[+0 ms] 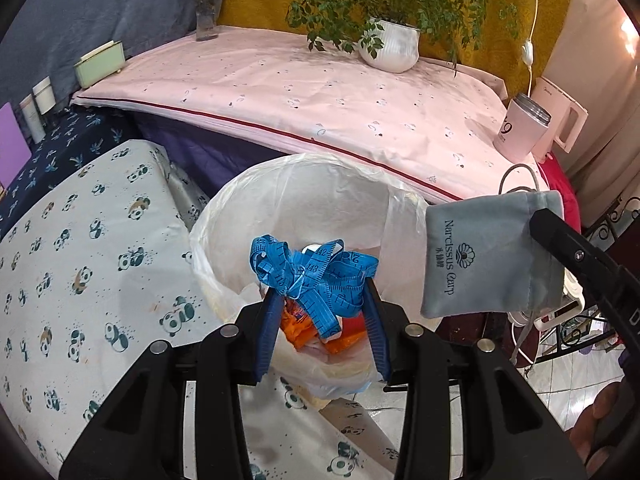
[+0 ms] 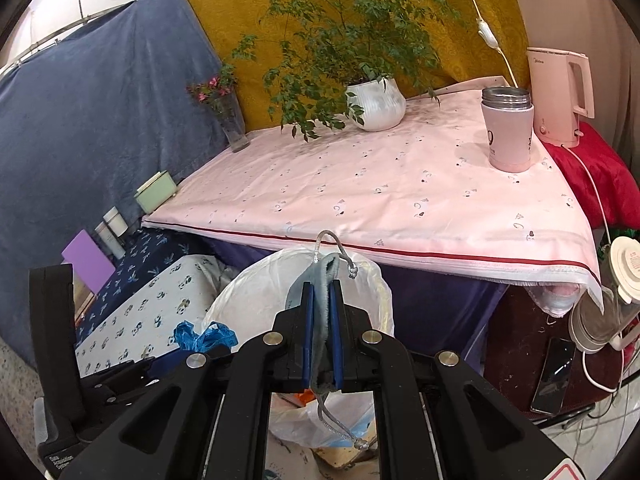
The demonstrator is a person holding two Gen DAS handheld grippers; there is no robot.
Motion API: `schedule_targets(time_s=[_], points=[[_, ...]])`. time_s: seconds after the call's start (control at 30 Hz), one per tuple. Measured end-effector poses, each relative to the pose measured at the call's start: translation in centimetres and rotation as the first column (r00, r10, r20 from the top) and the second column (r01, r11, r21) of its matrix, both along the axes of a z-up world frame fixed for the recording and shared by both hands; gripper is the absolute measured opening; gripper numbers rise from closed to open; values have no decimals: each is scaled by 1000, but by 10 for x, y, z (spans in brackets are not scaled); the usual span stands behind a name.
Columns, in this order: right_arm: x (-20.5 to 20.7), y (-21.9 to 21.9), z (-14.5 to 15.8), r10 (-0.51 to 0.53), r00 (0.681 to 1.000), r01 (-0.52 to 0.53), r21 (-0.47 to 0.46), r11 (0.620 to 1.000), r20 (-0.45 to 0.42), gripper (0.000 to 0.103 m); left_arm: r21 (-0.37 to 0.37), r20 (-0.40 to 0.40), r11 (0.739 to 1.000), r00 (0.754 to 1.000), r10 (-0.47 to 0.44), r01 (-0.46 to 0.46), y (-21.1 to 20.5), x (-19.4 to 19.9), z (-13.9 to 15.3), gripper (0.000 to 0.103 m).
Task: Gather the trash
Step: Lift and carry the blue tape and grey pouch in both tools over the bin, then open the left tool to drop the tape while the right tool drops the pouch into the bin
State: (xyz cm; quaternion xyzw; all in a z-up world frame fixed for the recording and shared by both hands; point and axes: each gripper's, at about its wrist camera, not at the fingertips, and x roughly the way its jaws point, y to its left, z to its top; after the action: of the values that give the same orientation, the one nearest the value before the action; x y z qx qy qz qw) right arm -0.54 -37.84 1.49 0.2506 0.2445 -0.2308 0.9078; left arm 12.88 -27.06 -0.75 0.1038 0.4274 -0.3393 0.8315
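Observation:
My left gripper (image 1: pixel 322 286) is shut on a tangled blue measuring tape (image 1: pixel 316 276) and holds it over the mouth of a trash bin lined with a white plastic bag (image 1: pixel 304 196). Orange wrappers (image 1: pixel 304 330) lie inside the bin. My right gripper (image 2: pixel 322 300) is shut on a grey drawstring pouch (image 2: pixel 320 320), seen edge-on between its blue pads, just in front of the bin's bag (image 2: pixel 256 292). In the left wrist view the same pouch (image 1: pixel 488 256) hangs at the bin's right rim. The tape (image 2: pixel 204 338) shows at lower left in the right wrist view.
A pink-covered table (image 1: pixel 304 92) stands behind the bin with a potted plant (image 1: pixel 392 46), a flower vase (image 1: pixel 208 8), a pink mug (image 1: pixel 520 128) and a kettle (image 2: pixel 560 96). A panda-print surface (image 1: pixel 80 260) lies left of the bin. A phone (image 2: pixel 554 376) and cables lie right.

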Motion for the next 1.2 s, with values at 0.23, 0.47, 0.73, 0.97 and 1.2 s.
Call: schedule_targets(time_s=[0.23,0.47,0.73,0.97,1.2], points=[[13,-9,-11,1,1000,-1,17,1000,-14,8,-13,-31,1000,999,26,-27,-4,15,-8,42],[27,-11,-17,20,999,-20,24,1000,-27,8,-11,-31,996,996,88,-89,8,30,-13,45],[44,-3,-21,57,998,-56,32,998,-39,8,-6,2,992,992,127,-127,21,35,-10,53],[60,10,-24,99,994,-97,32,995,-53,8,-5,26,986,986,165,-165,37,38,-8,58],[73,24,-24,128,989,-127,20,992,-67,13,-7,45,980,979,199,-199,53,40,-5,65]])
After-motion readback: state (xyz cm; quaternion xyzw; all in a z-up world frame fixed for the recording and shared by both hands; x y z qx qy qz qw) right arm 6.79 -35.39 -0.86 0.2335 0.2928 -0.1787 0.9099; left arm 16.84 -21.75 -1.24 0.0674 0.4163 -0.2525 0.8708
